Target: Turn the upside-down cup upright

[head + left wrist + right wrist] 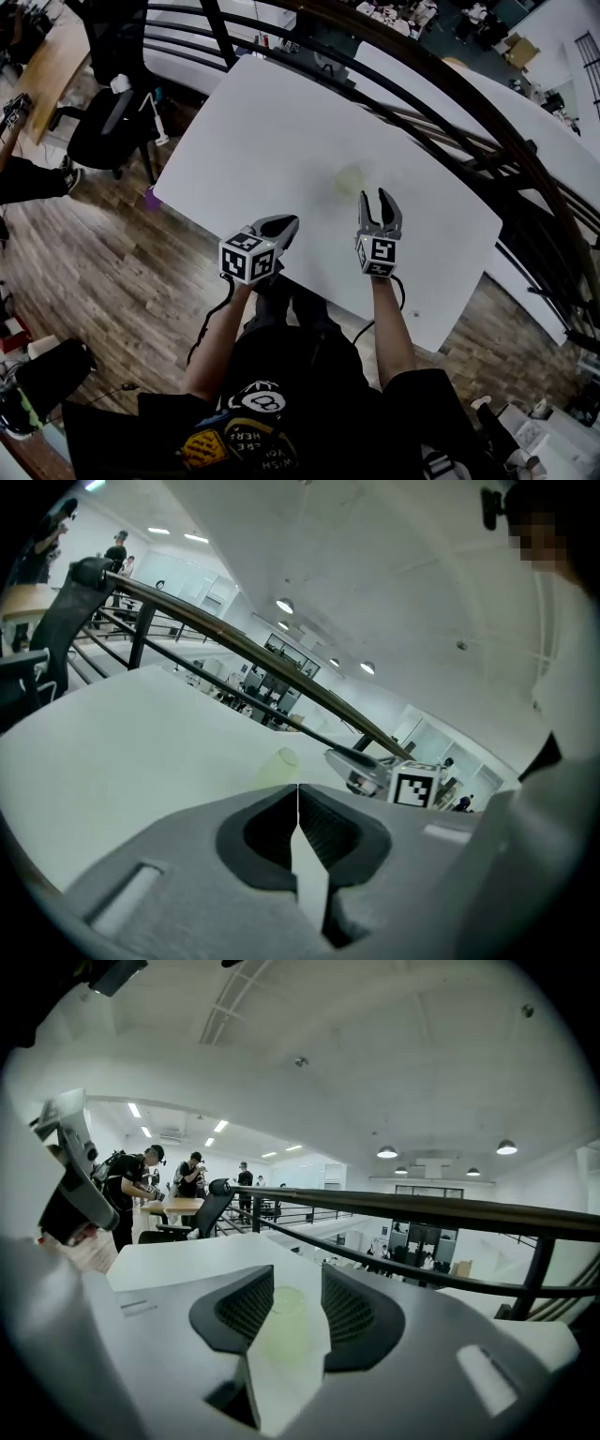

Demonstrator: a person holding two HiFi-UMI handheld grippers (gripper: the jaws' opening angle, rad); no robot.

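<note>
A pale green translucent cup stands on the white table, with a lighter ring showing at its top. My right gripper is just near of it, jaws apart and empty. In the right gripper view the cup appears through the gap of the right gripper, beyond the pads and not touched. My left gripper hovers over the table's near edge to the left, shut with nothing in it. From the left gripper view the shut left gripper points toward the cup and the right gripper.
A dark curved railing runs along the table's far and right sides. An office chair stands on the wooden floor at the left. A second white table lies beyond the railing. The person's body is close to the table's near edge.
</note>
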